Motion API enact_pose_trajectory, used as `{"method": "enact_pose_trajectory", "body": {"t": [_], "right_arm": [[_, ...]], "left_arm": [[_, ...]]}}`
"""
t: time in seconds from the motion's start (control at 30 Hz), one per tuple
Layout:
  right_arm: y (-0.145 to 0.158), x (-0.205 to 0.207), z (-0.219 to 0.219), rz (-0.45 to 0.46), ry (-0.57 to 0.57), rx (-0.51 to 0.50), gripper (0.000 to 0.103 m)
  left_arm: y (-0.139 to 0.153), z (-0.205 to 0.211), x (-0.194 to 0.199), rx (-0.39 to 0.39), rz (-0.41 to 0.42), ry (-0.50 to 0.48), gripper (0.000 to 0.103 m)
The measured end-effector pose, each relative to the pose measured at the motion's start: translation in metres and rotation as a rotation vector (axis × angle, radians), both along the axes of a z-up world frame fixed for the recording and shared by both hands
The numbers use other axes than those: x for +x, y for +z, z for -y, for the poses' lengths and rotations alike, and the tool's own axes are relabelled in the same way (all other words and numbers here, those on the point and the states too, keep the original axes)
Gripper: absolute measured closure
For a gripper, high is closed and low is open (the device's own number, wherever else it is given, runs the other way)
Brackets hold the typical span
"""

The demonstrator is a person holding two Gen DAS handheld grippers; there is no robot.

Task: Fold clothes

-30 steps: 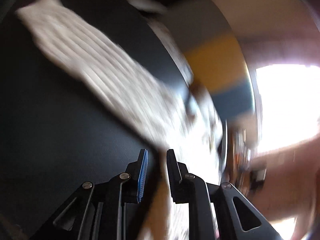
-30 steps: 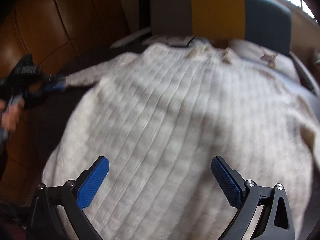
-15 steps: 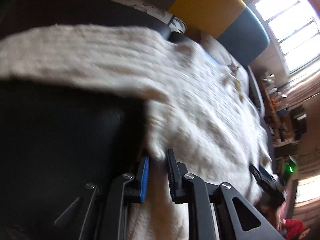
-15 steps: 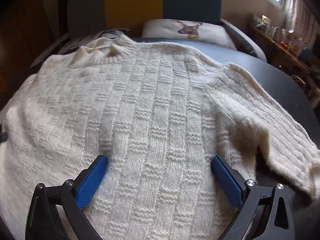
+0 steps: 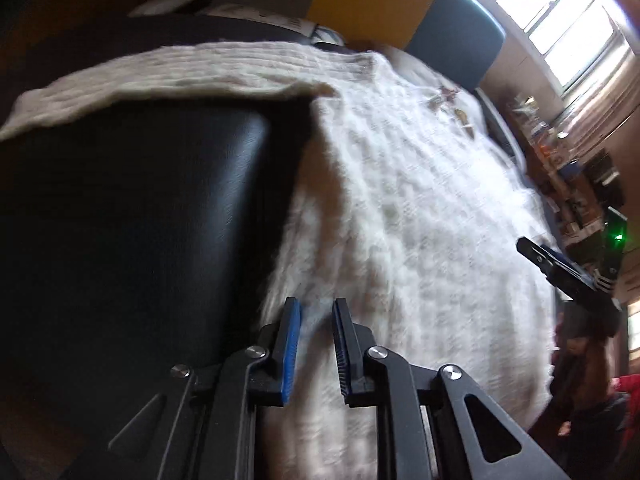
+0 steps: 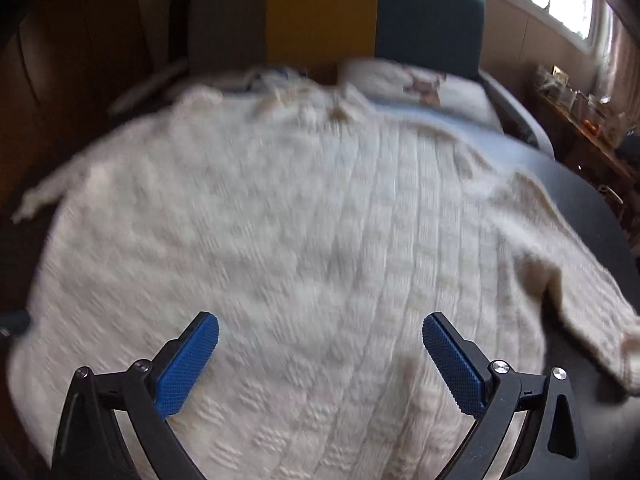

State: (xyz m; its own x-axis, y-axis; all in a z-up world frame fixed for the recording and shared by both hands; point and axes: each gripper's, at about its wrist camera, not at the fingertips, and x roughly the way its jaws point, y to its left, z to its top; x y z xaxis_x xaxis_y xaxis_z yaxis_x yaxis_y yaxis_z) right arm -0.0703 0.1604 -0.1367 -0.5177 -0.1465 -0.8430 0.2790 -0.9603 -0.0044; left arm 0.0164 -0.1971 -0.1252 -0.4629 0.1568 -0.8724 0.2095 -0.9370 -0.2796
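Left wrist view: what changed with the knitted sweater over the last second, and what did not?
The cream knitted sweater, a blurred diagonal strip a second ago, now lies spread across the black table, its sleeve stretched out to the left. The left tool stayed nearly closed at the hem, with cloth between its pads. The right tool stayed wide open over the sweater body, gripping nothing.

Sweater (image 6: 312,240) spread on table (image 6: 592,208) (sofa (image 6: 332,12) seemingly behind).

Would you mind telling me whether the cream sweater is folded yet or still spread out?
Spread out. The sweater lies flat on the dark table, both sleeves extended sideways, no fold visible.
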Motion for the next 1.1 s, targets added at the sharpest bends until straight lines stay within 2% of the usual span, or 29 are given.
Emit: {"method": "enact_pose_trajectory", "body": {"t": [0.03,0.07,0.13,0.27,0.37,0.43,0.53,0.67,0.73,0.83,0.93,1.1], "right_arm": [[-0.006,0.003,-0.009,-0.012,-0.025,-0.047,0.000],[-0.006,0.004,-0.015,-0.021,-0.044,-0.067,0.000],[-0.006,0.006,-0.014,-0.023,-0.050,-0.056,0.000],[-0.005,0.008,-0.016,-0.030,-0.044,-0.066,0.000],[0.000,0.006,-0.019,-0.019,-0.033,-0.092,0.000],[0.011,0.001,-0.025,-0.012,-0.019,-0.150,0.000],[0.032,-0.016,-0.031,-0.056,-0.010,-0.240,0.000],[0.045,-0.052,-0.033,-0.095,0.046,-0.294,0.000],[0.040,-0.073,-0.030,-0.092,0.068,-0.282,0.000],[0.026,-0.101,-0.025,-0.080,0.097,-0.281,0.000],[0.014,-0.108,-0.030,-0.063,0.097,-0.314,0.000],[0.000,-0.113,-0.043,-0.036,0.082,-0.405,0.000]], "left_arm": [[-0.002,0.001,0.003,-0.038,-0.002,0.005,0.087],[-0.004,0.005,0.004,-0.042,0.001,0.017,0.086],[-0.009,0.014,0.005,-0.035,0.010,0.043,0.086],[0.003,0.023,0.003,0.032,0.002,0.078,0.089],[0.022,0.012,-0.001,0.087,-0.087,0.031,0.084],[0.040,0.002,-0.015,0.125,-0.150,-0.034,0.081],[0.065,-0.016,-0.043,0.168,-0.196,-0.156,0.080],[0.078,-0.069,-0.144,0.337,-0.185,-0.301,0.076],[0.084,-0.072,-0.152,0.388,-0.163,-0.335,0.076],[0.080,-0.084,-0.207,0.406,-0.119,-0.366,0.076],[0.051,-0.119,-0.279,0.392,-0.054,-0.413,0.075],[0.002,-0.142,-0.357,0.379,0.011,-0.436,0.075]]}}
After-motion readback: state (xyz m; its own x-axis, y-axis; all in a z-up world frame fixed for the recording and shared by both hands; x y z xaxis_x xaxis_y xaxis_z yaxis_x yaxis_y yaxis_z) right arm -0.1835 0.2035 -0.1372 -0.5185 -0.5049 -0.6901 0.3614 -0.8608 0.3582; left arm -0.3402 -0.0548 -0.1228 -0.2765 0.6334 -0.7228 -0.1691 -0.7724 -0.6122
